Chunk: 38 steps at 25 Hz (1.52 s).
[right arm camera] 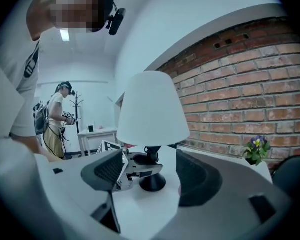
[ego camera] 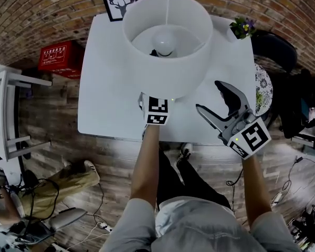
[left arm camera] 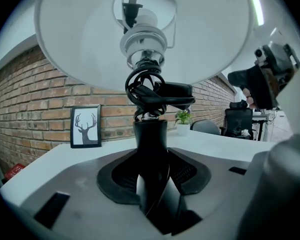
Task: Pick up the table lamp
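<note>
The table lamp has a wide white shade (ego camera: 168, 41) and stands on the white table (ego camera: 105, 88). My left gripper (ego camera: 156, 108) reaches in under the shade, its tips hidden in the head view. In the left gripper view, the left gripper (left arm camera: 152, 176) is shut on the lamp's black stem (left arm camera: 151, 144), below a coiled black cable (left arm camera: 147, 91). The right gripper (ego camera: 208, 95) hovers open to the right of the lamp, with nothing between its fingers. From the right gripper view, the shade (right arm camera: 152, 109), the round black base (right arm camera: 152, 183) on the table, and the left gripper (right arm camera: 135, 166) at the stem show.
A framed deer picture (ego camera: 119, 0) leans on the brick wall at the table's back. A small potted plant (ego camera: 242, 28) stands at the back right corner. A dark office chair (ego camera: 273, 51) is to the right, a red crate (ego camera: 60, 56) to the left. Another person (right arm camera: 60, 119) stands far off.
</note>
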Available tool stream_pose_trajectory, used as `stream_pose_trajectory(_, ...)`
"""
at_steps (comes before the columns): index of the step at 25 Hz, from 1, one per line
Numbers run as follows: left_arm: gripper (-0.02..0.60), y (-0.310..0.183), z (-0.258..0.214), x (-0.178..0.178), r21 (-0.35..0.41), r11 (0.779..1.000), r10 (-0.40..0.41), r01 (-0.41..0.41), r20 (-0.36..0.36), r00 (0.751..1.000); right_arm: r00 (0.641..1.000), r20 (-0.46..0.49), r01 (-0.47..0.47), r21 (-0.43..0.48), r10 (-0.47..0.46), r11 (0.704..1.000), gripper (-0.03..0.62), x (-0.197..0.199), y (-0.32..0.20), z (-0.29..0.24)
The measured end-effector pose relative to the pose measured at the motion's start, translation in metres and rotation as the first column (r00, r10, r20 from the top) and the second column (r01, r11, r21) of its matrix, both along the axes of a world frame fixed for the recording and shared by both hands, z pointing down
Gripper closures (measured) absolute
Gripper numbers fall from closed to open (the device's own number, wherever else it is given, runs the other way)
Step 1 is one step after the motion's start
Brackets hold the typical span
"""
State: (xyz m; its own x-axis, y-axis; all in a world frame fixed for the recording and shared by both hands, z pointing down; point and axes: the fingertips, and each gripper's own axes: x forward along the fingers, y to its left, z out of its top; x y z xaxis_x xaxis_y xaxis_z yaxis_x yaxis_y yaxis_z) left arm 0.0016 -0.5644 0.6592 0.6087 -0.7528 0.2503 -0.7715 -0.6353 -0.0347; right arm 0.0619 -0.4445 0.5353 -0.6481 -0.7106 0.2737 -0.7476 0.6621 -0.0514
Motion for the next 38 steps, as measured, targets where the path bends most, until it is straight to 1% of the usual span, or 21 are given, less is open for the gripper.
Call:
stream_pose_trajectory(4,0.425,0.008,-0.005,-0.001,-0.028,0.999,0.034,-0.034,-0.007,0.999,1.000,-0.020,0.000,-0.033,0.000,0.999,0.258,0.000,0.001,0.018)
stream_pose_trajectory(8,0.423,0.013,-0.028,-0.002,-0.013,0.999,0.052,-0.052,0.000,0.999,1.000,-0.031,0.002,-0.072,-0.004,0.997,0.258,0.000,0.004,0.036)
stream_pose_trajectory(11,0.425,0.023,-0.039,-0.002,-0.053,0.994,0.092,-0.092,-0.009,0.996,0.999,-0.030,0.018,-0.096,-0.021,0.995,0.258,-0.008,0.005,0.045)
stream_pose_trajectory(13,0.423,0.033,-0.052,-0.001,-0.091,0.987,0.133,-0.135,-0.028,0.991,0.998,-0.040,0.038,-0.107,-0.042,0.994,0.258,-0.017,0.004,0.049)
stream_pose_trajectory(16,0.423,0.047,-0.076,0.003,-0.122,0.975,0.182,-0.187,-0.049,0.982,0.993,-0.072,0.086,-0.123,-0.095,0.989,0.252,-0.030,0.003,0.057)
stream_pose_trajectory(17,0.423,0.052,-0.082,0.004,-0.124,0.972,0.194,-0.198,-0.046,0.980,0.990,-0.075,0.106,-0.133,-0.116,0.986,0.246,-0.035,0.002,0.060)
stream_pose_trajectory(19,0.423,0.060,-0.095,0.008,-0.109,0.968,0.221,-0.226,-0.052,0.974,0.987,-0.050,0.145,-0.162,-0.155,0.976,0.226,-0.043,0.004,0.065)
stream_pose_trajectory(21,0.423,0.071,-0.108,0.013,-0.096,0.962,0.247,-0.254,-0.083,0.966,0.982,-0.021,0.180,-0.186,-0.187,0.966,0.214,-0.049,0.010,0.067)
stream_pose_trajectory(23,0.423,0.080,-0.119,0.015,-0.103,0.957,0.258,-0.270,-0.117,0.959,0.976,-0.040,0.202,-0.177,-0.212,0.963,0.199,-0.053,0.018,0.067)
stream_pose_trajectory(25,0.423,0.087,-0.128,0.015,-0.114,0.954,0.262,-0.276,-0.125,0.957,0.972,-0.086,0.206,-0.142,-0.220,0.968,0.185,-0.056,0.021,0.064)
stream_pose_trajectory(29,0.423,0.099,-0.148,0.024,-0.131,0.943,0.287,-0.306,-0.141,0.947,0.960,-0.188,0.199,-0.060,-0.207,0.978,0.198,-0.056,0.024,0.052)
stream_pose_trajectory(32,0.423,0.109,-0.159,0.032,-0.129,0.939,0.303,-0.319,-0.131,0.944,0.961,-0.195,0.190,-0.042,-0.194,0.981,0.204,-0.052,0.030,0.042)
stream_pose_trajectory(35,0.423,0.117,-0.173,0.038,-0.099,0.935,0.330,-0.340,-0.103,0.938,0.961,-0.213,0.173,-0.027,-0.175,0.985,0.209,-0.048,0.034,0.031)
stream_pose_trajectory(38,0.423,0.121,-0.191,0.043,-0.077,0.927,0.359,-0.367,-0.099,0.928,0.972,-0.181,0.150,-0.014,-0.151,0.989,0.207,-0.045,0.036,0.014)
